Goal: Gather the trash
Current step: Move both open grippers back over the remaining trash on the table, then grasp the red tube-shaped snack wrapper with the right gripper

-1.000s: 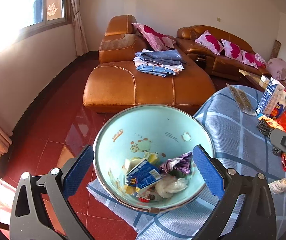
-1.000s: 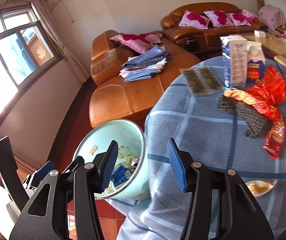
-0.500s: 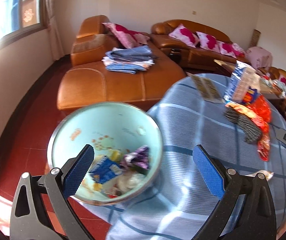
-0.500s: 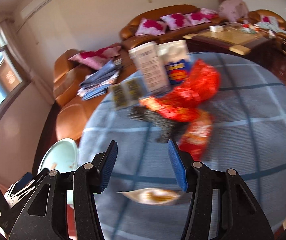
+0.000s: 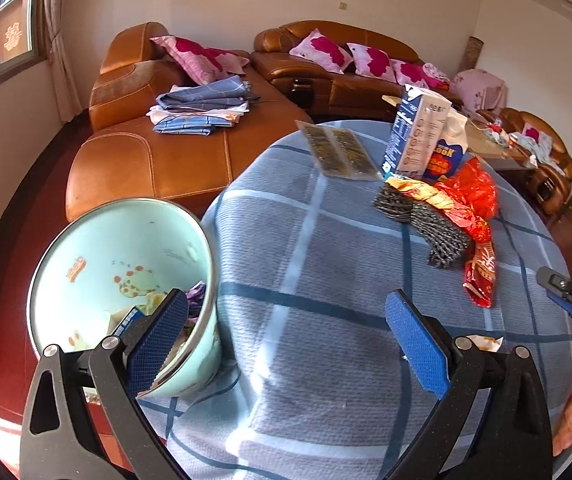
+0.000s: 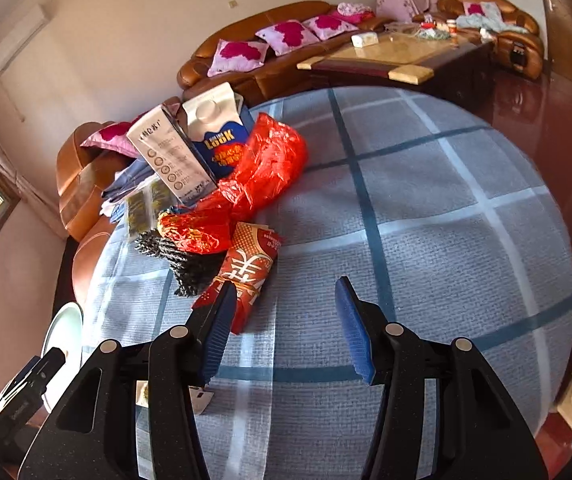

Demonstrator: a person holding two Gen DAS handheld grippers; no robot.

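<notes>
Left wrist view. Left tongs (image 5: 286, 340): spread wide, holding nothing, above the plaid-covered bench (image 5: 326, 240). Pale green bin (image 5: 121, 264): at the bench's left edge, tilted toward the camera, wrappers already inside. Litter remaining: grey mesh bundle (image 5: 426, 220), crumpled red bag (image 5: 472, 190), red printed wrapper (image 5: 480, 272), two cartons (image 5: 418, 136) upright behind, a small pale wrapper (image 5: 484, 342) beside the right finger.

Right wrist view. Right tongs (image 6: 281, 332): spread wide, empty, with the red printed wrapper (image 6: 247, 268) just ahead of the left finger.

Risk: the litter overlaps, so a grab at the wrapper could drag the mesh or red bag along. The tilted bin looks unsteady; a nudge might spill it.
</notes>
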